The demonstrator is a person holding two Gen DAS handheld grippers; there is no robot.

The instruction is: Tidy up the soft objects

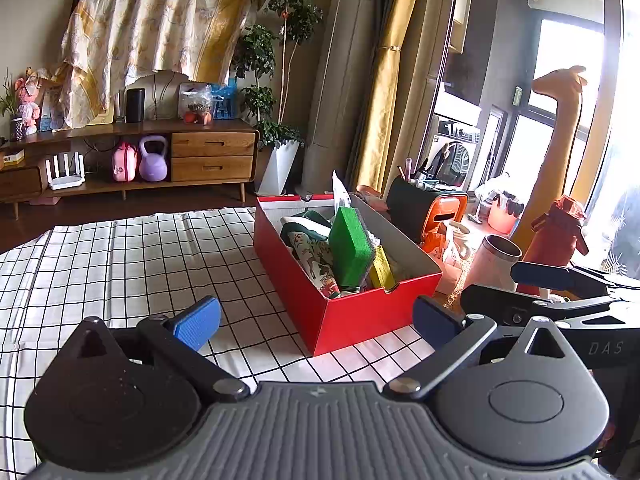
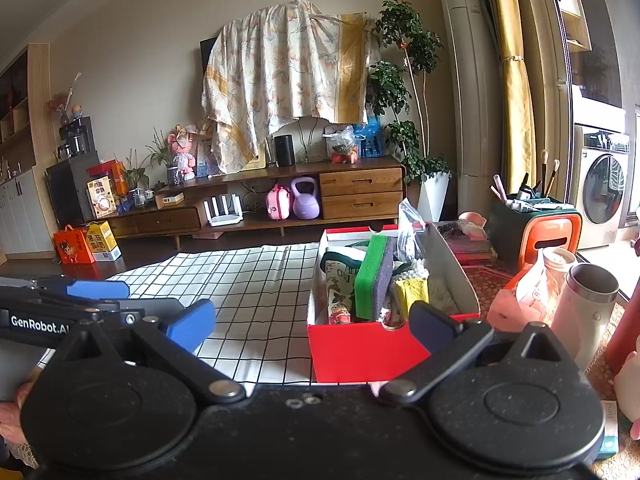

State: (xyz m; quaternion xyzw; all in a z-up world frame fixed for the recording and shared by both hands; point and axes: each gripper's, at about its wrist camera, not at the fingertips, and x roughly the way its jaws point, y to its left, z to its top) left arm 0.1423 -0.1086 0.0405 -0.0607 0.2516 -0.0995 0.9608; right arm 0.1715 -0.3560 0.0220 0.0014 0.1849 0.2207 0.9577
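1. Both claws are spread wide with nothing between the blue pads. The left claw (image 1: 316,322) sits at the bottom of its frame, with the red box (image 1: 360,316) just ahead between the fingers, nearer the right one. In the right wrist view, the right claw (image 2: 312,322) has the box straight ahead, its near red wall right behind the right finger.
2. Counting what's in the box: one green sponge (image 1: 351,246) standing on edge, one yellow cloth (image 2: 412,290) beside it, one printed fabric piece (image 1: 316,258), and a clear plastic bag (image 2: 412,228) at the far end. Anything deeper is hard to make out.
3. The box rests on a white checked cloth (image 1: 140,256) over the tabletop. One metal cup (image 2: 584,300) stands right of the box. Upper part of the frame: a living room with a wooden TV cabinet (image 2: 352,188), a purple kettlebell (image 2: 305,198) and a floral sheet (image 2: 288,76) draped above.
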